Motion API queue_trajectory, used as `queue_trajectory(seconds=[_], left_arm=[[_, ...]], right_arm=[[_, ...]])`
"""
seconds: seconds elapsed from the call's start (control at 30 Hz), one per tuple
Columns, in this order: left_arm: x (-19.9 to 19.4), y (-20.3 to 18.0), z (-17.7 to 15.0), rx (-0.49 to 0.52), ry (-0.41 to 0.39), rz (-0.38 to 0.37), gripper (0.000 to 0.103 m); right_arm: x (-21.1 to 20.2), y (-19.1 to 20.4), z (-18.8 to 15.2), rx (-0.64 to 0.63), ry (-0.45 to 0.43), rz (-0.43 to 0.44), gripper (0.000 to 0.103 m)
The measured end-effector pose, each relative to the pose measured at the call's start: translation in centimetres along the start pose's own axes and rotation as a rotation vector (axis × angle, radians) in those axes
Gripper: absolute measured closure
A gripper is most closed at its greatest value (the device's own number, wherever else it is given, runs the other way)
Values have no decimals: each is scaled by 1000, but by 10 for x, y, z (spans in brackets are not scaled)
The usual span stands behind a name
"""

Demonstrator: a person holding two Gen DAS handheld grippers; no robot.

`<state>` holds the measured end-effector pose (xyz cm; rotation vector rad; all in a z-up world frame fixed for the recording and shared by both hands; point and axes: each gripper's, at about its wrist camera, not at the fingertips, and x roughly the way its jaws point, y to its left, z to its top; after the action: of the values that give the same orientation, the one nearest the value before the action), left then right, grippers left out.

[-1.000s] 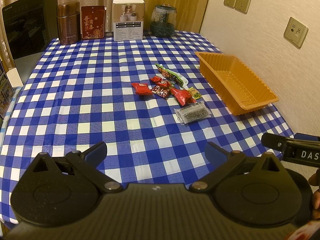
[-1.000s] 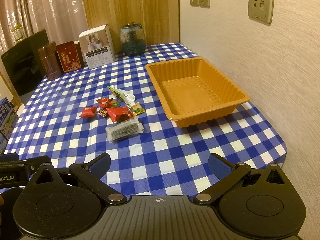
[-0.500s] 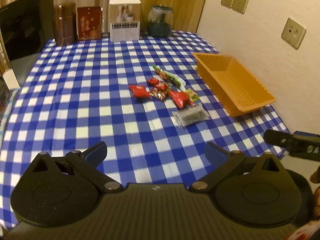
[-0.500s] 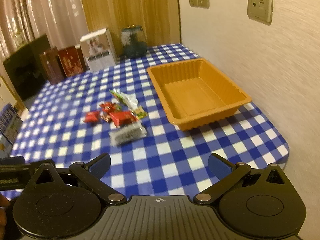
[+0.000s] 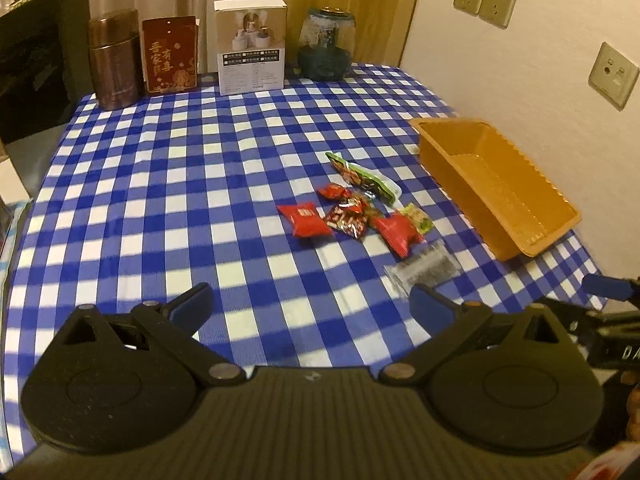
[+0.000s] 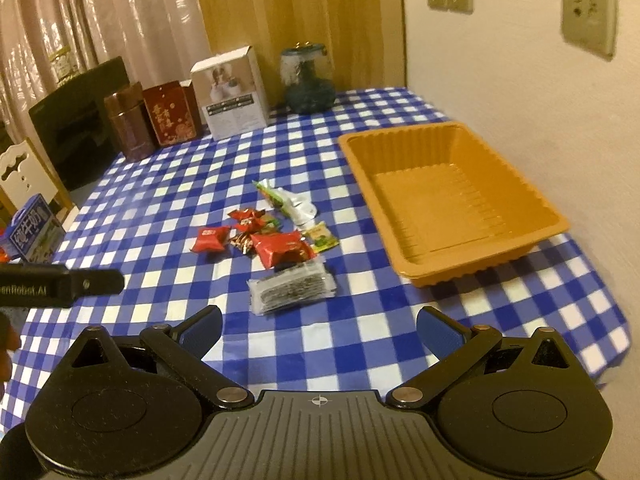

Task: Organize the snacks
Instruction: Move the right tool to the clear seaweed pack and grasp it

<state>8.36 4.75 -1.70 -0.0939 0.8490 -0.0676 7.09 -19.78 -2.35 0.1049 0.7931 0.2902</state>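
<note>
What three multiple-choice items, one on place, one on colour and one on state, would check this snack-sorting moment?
1. Where is the orange tray relative to the snack pile?
A. On the wall side of it
B. On the side towards the curtain
C. Under it

2. What colour is the packet at the left end of the pile, the red packet?
A. Green
B. Red
C. Silver

3. What state is the right gripper in?
A. Shut on a snack
B. Open, holding nothing
C. Shut, empty

Answers:
1. A: the tray sits between the pile and the wall.
2. B: its wrapper is plainly red.
3. B: its blue pads stand wide apart over the checked tablecloth, short of the clear packet.
</note>
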Motion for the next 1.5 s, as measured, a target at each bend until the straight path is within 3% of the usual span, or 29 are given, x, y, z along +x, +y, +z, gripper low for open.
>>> queue_trajectory(seconds=[0.67,1.5], left_arm=[[90,33,13,46,63,-33,0],[120,37,12,15,73,-55,0]], right_arm=[[116,12,-2,-101,7,44,0],[161,21,-1,-152,61,32,1]])
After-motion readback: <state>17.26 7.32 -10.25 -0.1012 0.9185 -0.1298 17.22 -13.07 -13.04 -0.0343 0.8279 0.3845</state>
